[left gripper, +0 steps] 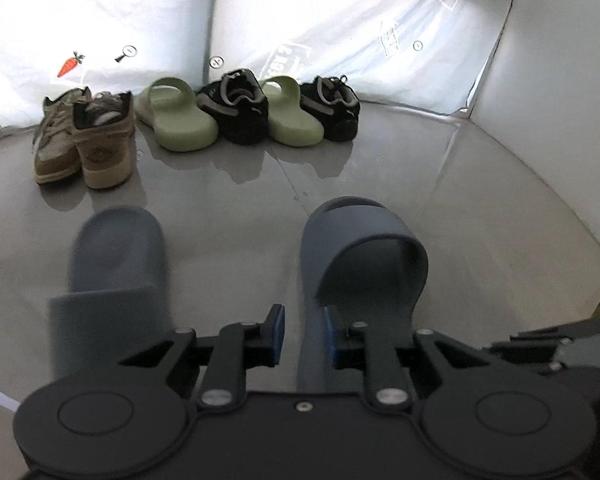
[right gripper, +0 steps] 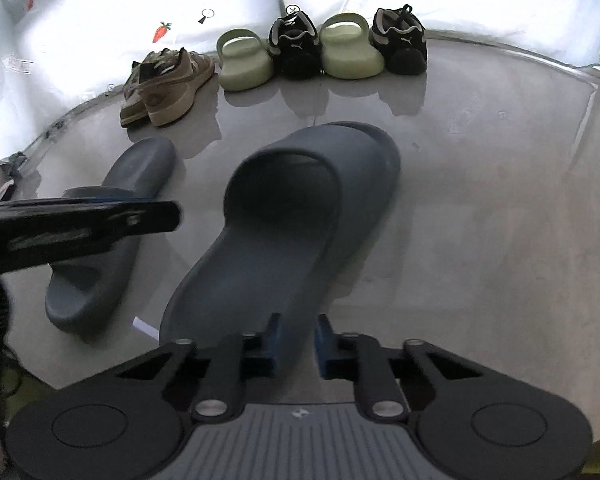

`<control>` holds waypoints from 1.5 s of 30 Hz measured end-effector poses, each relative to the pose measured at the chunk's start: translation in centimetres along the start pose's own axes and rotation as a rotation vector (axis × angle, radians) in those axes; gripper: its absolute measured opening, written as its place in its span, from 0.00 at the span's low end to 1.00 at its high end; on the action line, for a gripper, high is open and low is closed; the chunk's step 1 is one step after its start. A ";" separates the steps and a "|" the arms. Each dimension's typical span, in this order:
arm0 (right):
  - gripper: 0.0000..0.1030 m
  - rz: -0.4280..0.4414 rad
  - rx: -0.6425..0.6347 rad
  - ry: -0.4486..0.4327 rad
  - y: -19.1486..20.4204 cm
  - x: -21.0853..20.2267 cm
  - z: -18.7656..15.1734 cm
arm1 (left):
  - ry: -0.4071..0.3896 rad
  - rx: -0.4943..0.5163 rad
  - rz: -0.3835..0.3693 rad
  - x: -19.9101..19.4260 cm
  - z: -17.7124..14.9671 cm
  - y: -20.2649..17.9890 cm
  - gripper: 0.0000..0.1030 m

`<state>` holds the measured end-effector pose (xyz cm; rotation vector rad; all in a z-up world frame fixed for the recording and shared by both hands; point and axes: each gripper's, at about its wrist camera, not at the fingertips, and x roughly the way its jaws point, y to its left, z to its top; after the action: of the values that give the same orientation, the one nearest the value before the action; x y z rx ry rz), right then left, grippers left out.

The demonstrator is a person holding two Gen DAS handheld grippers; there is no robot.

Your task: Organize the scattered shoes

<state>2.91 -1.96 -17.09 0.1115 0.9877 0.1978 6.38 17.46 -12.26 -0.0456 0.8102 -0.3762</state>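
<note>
1. At bottom centre of the right wrist view, the right gripper [right gripper: 298, 334] is seen pinching the heel of a dark slide [right gripper: 300, 220].
2. The left gripper [left gripper: 305, 332] is clamped on the edge of a second dark slide [left gripper: 360, 256], which is tilted sideways.
3. Across the upper frame, tan sneakers [left gripper: 84, 136], green slides [left gripper: 180, 120] and black sneakers [left gripper: 236, 108] are lined up against a white sheet [left gripper: 340, 20].

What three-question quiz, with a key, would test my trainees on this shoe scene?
1. How many shoes stand in the far row by the white backdrop?
2. True or false: the two green slides stand directly next to each other.
3. What is the right gripper shut on? A) a tan sneaker B) a blue-grey slide C) a laundry basket

Key: 1. six; 2. false, a black sneaker stands between them; 3. B
</note>
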 end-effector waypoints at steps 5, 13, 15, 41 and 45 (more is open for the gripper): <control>0.10 -0.020 0.105 -0.008 1.3 1.8 1.9 | -0.022 -0.034 0.010 -1.0 0.2 1.8 0.21; 0.10 0.031 0.144 -0.018 2.9 4.5 5.4 | -0.042 -0.056 0.038 -2.2 0.2 3.3 0.21; 0.10 0.036 0.104 -0.022 3.5 3.8 5.5 | -0.058 -0.082 0.052 -2.5 0.4 3.8 0.21; 0.57 0.104 -0.073 -0.289 -1.6 3.1 13.2 | -0.096 -0.220 0.176 -1.7 2.2 5.3 0.21; 0.57 0.099 0.071 -0.266 -6.6 5.0 14.0 | -0.092 -0.209 0.181 -1.4 2.3 4.7 0.21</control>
<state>18.10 -7.35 -14.71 0.2457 0.7247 0.2320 8.64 22.05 -10.55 -0.1819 0.7540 -0.1162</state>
